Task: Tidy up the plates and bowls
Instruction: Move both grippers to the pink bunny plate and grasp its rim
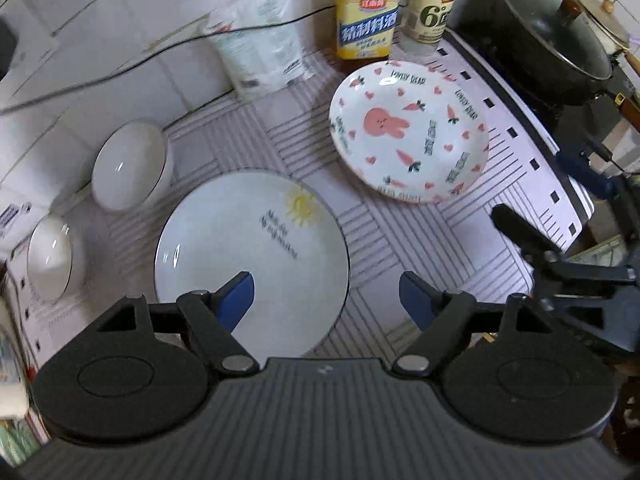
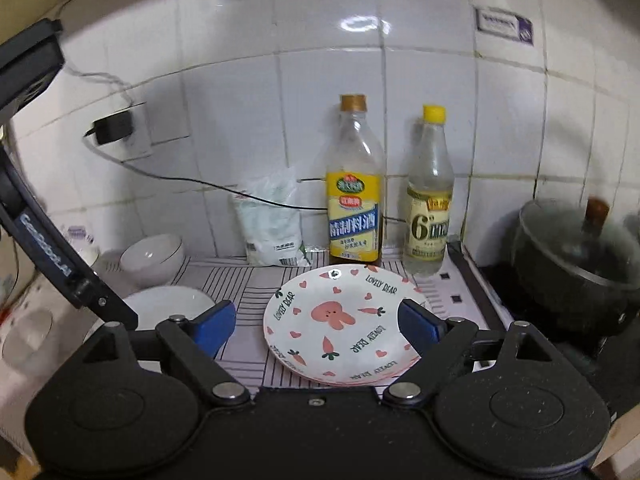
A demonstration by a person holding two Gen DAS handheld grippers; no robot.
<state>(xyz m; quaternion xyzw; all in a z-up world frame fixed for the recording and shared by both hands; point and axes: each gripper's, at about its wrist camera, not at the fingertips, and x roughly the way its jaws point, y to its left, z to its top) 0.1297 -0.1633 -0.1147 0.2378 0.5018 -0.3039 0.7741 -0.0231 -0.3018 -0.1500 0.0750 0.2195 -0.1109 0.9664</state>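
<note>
A pale blue plate with a sun print [image 1: 248, 256] lies on the striped mat, under my open, empty left gripper [image 1: 326, 296]. A white plate with a pink rabbit and carrots [image 1: 408, 132] lies to its right. It also shows in the right wrist view [image 2: 340, 320], just ahead of my open, empty right gripper [image 2: 316, 324]. Two white bowls [image 1: 128, 164] [image 1: 50, 258] stand at the left, near the wall. The nearer bowl [image 2: 154, 258] and the blue plate [image 2: 164, 304] show in the right wrist view too.
Two bottles [image 1: 366, 12] [image 1: 432, 4] and a white bag [image 1: 260, 52] stand against the tiled wall. A black lidded pot [image 1: 540, 40] sits on the stove at the right. A black cable [image 2: 200, 184] runs along the wall from a plug.
</note>
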